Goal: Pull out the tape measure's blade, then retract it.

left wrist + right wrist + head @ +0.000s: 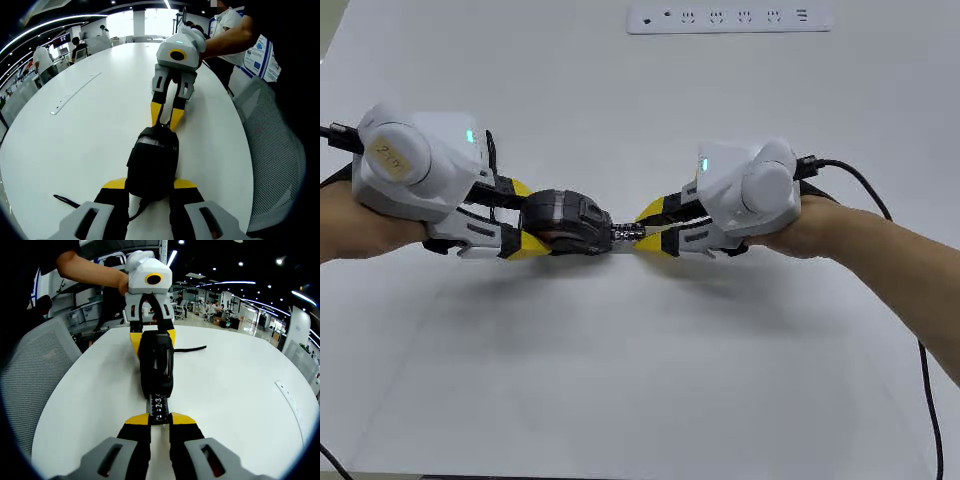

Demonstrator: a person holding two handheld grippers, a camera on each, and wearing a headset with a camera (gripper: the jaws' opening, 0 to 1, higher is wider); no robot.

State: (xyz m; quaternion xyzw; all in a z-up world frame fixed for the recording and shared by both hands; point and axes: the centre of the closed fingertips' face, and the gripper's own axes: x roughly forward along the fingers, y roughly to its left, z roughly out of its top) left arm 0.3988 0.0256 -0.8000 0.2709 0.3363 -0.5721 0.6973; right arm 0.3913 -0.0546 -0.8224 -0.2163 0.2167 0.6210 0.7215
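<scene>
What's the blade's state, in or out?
Out, barely: a short numbered stretch of blade runs from the case to the shut right fingers.

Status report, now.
Left gripper shut on tape case. Right gripper shut on blade. Blade barely out. Power strip far back, not in the way.

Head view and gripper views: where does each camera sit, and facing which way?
Head view: on the headset, looking down at the table; both arms show, holding left gripper and right gripper.
Left gripper view: on the left gripper, along its jaws gripping the tape measure, toward the right gripper.
Right gripper view: on the right gripper, jaws pinching the blade, facing the left gripper.
Shared: the tape measure, from opposite ends.
</scene>
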